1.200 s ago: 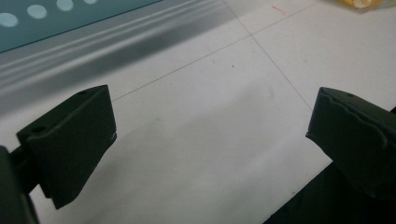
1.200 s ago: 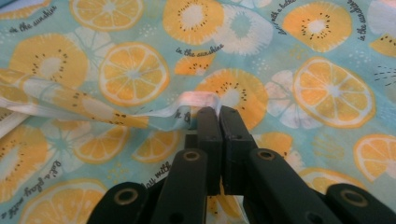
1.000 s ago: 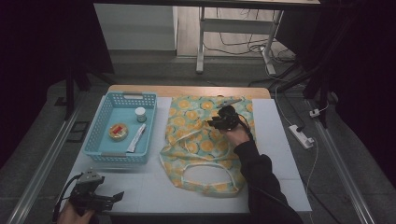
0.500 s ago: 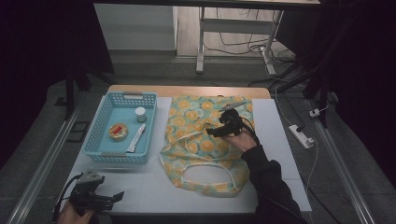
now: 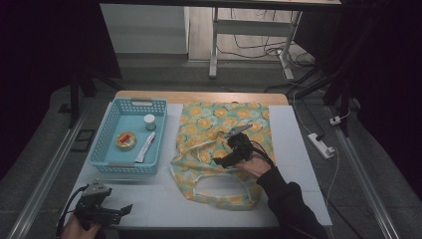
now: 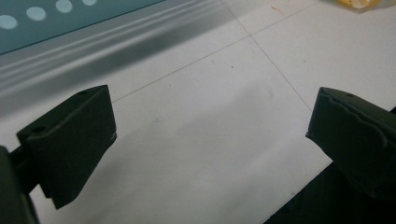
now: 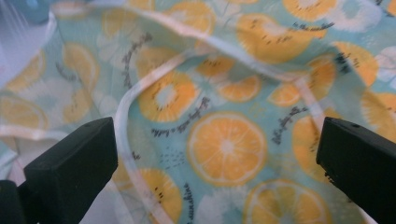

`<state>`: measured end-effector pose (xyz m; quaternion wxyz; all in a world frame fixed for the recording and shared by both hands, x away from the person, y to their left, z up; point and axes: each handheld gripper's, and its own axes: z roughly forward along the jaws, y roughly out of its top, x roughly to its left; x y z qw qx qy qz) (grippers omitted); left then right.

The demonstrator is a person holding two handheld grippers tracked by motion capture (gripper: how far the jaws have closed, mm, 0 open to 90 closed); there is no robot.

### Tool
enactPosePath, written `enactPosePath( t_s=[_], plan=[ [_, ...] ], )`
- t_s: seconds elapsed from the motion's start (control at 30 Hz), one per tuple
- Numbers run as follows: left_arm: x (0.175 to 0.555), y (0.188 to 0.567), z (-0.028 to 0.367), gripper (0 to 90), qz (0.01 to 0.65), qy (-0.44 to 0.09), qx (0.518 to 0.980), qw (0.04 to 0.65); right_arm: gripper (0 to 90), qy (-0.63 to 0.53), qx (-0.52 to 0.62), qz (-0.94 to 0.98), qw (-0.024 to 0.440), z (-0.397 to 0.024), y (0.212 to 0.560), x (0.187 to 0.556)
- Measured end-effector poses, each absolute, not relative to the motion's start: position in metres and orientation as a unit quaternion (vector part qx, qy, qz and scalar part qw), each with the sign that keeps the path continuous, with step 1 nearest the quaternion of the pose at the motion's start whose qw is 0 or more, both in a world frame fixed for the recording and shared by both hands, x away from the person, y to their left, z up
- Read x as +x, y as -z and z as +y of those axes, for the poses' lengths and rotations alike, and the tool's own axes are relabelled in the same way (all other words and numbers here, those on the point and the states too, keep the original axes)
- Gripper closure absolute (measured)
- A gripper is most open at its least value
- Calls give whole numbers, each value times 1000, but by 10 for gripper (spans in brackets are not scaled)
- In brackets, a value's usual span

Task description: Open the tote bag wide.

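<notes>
Over one apron point(image 5: 219, 144) — one right gripper point(image 5: 225, 162), jaws wide.

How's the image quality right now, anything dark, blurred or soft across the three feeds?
High view: dim, room edges nearly black, table lit. Right gripper view: orange-print bag bright, upper left corner washed out. Left gripper view: basket smeared and soft, jaws sharp.

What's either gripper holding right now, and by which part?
Nothing. The right gripper hangs over the orange-print bag, its jaws just opened wide with no fabric pinched. The left gripper is open above the bare table.
</notes>
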<state>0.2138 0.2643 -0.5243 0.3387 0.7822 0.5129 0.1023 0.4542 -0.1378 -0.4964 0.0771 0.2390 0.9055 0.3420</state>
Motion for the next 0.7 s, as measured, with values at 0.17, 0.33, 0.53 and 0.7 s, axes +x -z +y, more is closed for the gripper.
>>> enactPosePath(
  t_s=[0.17, 0.33, 0.53, 0.7],
  plan=[
    [214, 524, 264, 12, 513, -102, 781, 340, 0, -327, 231, 914, 66, -133, 512, 447],
    [214, 524, 264, 12, 512, -102, 782, 340, 0, -315, 223, 920, 70, -129, 524, 444],
    [214, 524, 264, 12, 512, -102, 783, 340, 17, -302, 210, 926, 87, -124, 531, 440],
    [214, 524, 264, 12, 512, -101, 783, 339, 196, -309, 200, 926, 87, -125, 527, 436]
  ],
)
